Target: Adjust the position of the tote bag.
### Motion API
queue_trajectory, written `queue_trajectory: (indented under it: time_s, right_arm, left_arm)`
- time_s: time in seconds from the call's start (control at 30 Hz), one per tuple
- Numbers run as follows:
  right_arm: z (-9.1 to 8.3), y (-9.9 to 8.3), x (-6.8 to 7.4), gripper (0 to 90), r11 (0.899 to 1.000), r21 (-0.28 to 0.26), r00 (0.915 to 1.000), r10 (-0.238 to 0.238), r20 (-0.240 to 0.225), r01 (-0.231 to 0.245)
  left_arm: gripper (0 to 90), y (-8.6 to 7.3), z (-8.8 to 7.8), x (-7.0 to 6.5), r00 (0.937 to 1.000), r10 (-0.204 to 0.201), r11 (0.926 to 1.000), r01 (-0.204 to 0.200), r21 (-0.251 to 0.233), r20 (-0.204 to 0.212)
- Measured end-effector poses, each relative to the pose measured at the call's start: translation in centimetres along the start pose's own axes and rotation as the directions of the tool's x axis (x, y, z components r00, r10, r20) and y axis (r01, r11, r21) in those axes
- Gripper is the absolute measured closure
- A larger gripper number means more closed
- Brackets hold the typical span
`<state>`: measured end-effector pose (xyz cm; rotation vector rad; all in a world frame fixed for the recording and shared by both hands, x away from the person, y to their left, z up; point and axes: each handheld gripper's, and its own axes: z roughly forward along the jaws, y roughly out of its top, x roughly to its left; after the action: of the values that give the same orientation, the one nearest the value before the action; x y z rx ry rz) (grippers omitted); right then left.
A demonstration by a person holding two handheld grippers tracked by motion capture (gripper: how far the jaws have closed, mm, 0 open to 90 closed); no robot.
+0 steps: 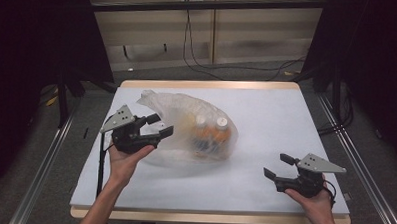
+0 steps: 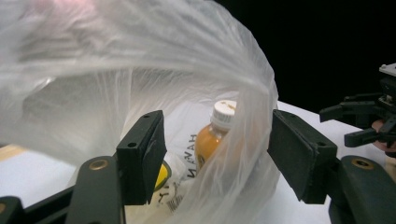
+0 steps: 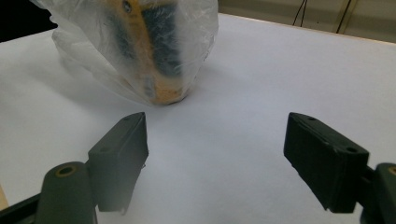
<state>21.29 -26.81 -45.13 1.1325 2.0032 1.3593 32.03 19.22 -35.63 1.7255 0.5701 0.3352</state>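
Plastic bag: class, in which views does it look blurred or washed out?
High view: the plastic bag looks soft and hazy. Left gripper view: its top glares white beyond the left hand-held gripper. Right gripper view: bottles inside smear.

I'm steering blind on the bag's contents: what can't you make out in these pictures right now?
- Bottle count: high view, the cloudy bag blurs its contents; two white caps show, more may lie behind.
- Label text: left gripper view, the bottle is partly covered by bag folds and the left tool.
- Bag top: right gripper view, cut off by the upper edge.
- Right tool: apart from the bag, jaws open over the table.
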Motion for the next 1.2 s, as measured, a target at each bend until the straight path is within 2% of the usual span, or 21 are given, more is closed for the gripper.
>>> queue_trajectory:
  time_s: [0.03, 0.13, 0.17, 0.23, 0.3, 0.33, 0.37, 0.4, 0.47, 0.53, 0.6, 0.7, 0.87, 1.03, 1.2]
  right_arm:
    - [0.0, 0.0, 0.0, 21.3, 1.000, 0.001, 1.0000, 0.000, 0.000, 0.000]
    - [0.1, 0.0, 0.1, 21.3, 1.000, 0.005, 1.0000, 0.001, -0.006, -0.001]
    - [0.1, 0.0, 0.1, 21.3, 1.000, 0.007, 1.0000, 0.002, -0.005, -0.002]
    - [0.1, 0.0, 0.1, 21.3, 1.000, 0.008, 1.0000, -0.001, -0.006, 0.001]
    - [0.1, 0.0, 0.1, 21.3, 1.000, 0.010, 1.0000, 0.002, -0.009, -0.002]
    - [0.1, 0.0, 0.1, 21.3, 1.000, 0.011, 1.0000, 0.003, -0.009, -0.003]
    - [0.1, 0.0, 0.1, 21.3, 1.000, 0.012, 0.9999, 0.006, -0.008, -0.006]
    - [0.1, 0.0, 0.1, 21.3, 1.000, 0.012, 1.0000, 0.006, -0.007, -0.006]
    - [0.1, 0.0, 0.1, 21.3, 1.000, 0.016, 0.9999, 0.006, -0.012, -0.006]
    - [0.1, 0.0, 0.1, 21.2, 1.000, 0.020, 0.9999, 0.004, -0.010, -0.003]
    - [0.2, 0.0, 0.2, 20.4, 0.999, 0.033, 0.9998, 0.003, -0.022, -0.003]
    - [0.4, -0.1, 0.2, 20.4, 0.999, 0.039, 0.9997, -0.001, -0.026, 0.002]
    - [0.4, 0.0, 0.0, 20.4, 0.999, 0.042, 0.9996, 0.005, -0.026, -0.004]
    - [0.3, 0.0, 0.1, 20.6, 0.999, 0.040, 0.9996, 0.005, -0.029, -0.004]
    - [0.3, 0.0, 0.1, 20.8, 0.999, 0.040, 0.9994, 0.016, -0.030, -0.015]
  left_arm:
    - [36.7, 0.2, 0.3, 0.0, 0.9997, 0.000, 1.0000, 0.000, 0.010, -0.025]
    - [38.3, 0.4, 1.2, 0.3, 0.9998, -0.015, 0.9998, 0.015, 0.015, 0.010]
    - [38.9, 0.4, 1.5, 0.3, 0.9996, -0.028, 0.9995, 0.028, 0.014, 0.007]
    - [43.6, 0.3, 1.8, 0.3, 0.9992, -0.028, 0.9995, 0.029, 0.015, -0.029]
    - [50.4, 0.1, 2.1, 0.3, 0.9994, -0.029, 0.9996, 0.029, 0.004, -0.019]
    - [50.4, 0.0, 2.2, 0.4, 0.9995, -0.031, 0.9995, 0.031, 0.007, 0.002]
    - [59.3, -0.1, 2.4, 0.3, 0.9999, -0.008, 0.9997, 0.008, 0.024, 0.007]
    - [63.1, -0.2, 2.4, 0.2, 0.9999, 0.000, 0.9995, 0.000, 0.032, 0.013]
    - [72.5, -0.6, 2.6, 0.3, 0.9988, -0.003, 0.9995, 0.001, 0.031, 0.049]
    - [75.6, -0.7, 2.6, 0.4, 0.9990, 0.001, 0.9991, -0.003, 0.042, 0.046]
    - [83.7, -0.9, 2.8, 0.7, 0.9964, -0.018, 0.9995, 0.016, 0.027, 0.083]
    - [89.7, -0.9, 2.8, 0.8, 0.9950, -0.025, 0.9995, 0.023, 0.020, 0.096]
    - [90.0, -0.9, 2.9, 0.9, 0.9926, -0.044, 0.9990, 0.044, 0.008, 0.113]
    - [90.0, -0.7, 2.9, 0.4, 0.9916, -0.030, 0.9995, 0.028, 0.014, 0.126]
    - [90.0, 0.5, 3.3, -0.4, 0.9875, -0.008, 0.9999, 0.010, -0.012, 0.157]
